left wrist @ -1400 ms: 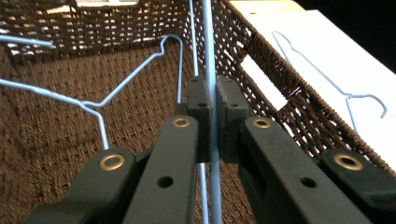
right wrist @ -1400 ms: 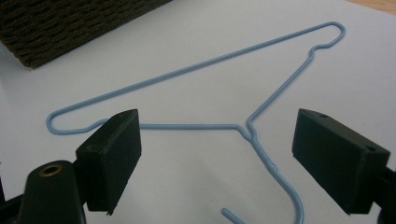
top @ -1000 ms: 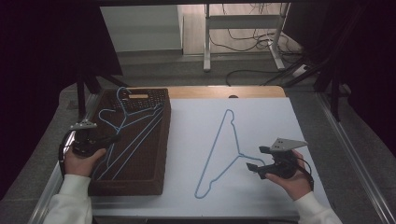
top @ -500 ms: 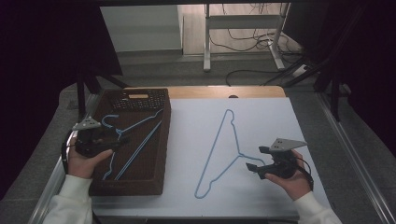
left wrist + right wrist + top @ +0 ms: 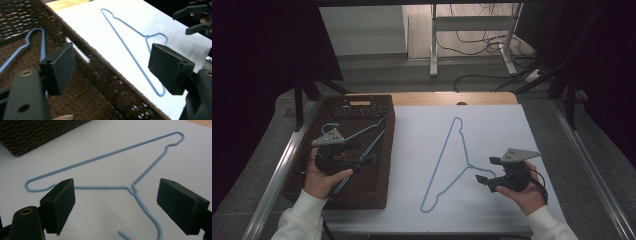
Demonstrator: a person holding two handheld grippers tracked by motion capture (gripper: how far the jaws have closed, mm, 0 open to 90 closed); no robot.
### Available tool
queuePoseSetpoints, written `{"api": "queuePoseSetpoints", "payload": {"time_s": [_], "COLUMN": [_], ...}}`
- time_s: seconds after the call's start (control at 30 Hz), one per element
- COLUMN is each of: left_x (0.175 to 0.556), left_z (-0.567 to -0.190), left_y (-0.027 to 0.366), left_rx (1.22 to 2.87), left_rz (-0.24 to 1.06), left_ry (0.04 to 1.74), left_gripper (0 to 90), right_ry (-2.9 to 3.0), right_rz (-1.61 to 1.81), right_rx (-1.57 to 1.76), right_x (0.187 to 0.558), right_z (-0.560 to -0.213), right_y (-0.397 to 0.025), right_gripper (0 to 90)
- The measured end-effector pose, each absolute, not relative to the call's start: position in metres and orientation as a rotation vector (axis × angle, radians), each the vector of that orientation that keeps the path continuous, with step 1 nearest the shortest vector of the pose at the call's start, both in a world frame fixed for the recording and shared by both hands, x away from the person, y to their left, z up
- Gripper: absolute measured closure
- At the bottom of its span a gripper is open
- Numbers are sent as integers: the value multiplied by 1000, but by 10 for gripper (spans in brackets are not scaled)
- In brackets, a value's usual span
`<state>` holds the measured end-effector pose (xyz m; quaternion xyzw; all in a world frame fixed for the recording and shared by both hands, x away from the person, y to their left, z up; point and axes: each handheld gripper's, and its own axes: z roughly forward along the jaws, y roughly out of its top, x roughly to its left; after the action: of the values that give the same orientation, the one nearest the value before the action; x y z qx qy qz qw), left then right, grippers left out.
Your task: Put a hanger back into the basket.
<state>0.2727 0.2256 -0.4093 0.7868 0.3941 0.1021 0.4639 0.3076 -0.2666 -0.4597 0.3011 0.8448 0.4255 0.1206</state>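
Since the earlier frame, left tongs (image 5: 362, 161) have drawn back toward the person over the basket (image 5: 377, 195), jaws apart and empty; basket hangers (image 5: 367, 129) have shifted. Right tongs (image 5: 484, 176) hover beside the hook of the surface hanger (image 5: 451, 160), jaws apart. Lower the right tongs squarely over the hook neck, then close firmly. Count: at least two hangers in the basket, one on the white surface (image 5: 422, 125), one basket.

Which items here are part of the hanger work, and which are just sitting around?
In the job:
- blue wire hanger on the white sheet, in front of the open right tool
- blue hanger in the tray, beside the open left tool
- brown woven tray

Lying about:
- dark keyboard-like device at the tray's far end
- metal stand and cables on the floor
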Motion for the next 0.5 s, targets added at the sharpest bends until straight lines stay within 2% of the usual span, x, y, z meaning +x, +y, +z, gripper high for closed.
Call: {"api": "queuePoseSetpoints", "payload": {"time_s": [0.5], "left_x": [271], "left_z": [-418], "left_y": [197], "left_rx": [1989], "left_rz": [229], "left_ry": [906], "left_gripper": [213], "right_ry": [2470], "right_rz": [1247], "right_rx": [879], "right_x": [306], "right_z": [-459], "right_y": [-266], "right_gripper": [154]}}
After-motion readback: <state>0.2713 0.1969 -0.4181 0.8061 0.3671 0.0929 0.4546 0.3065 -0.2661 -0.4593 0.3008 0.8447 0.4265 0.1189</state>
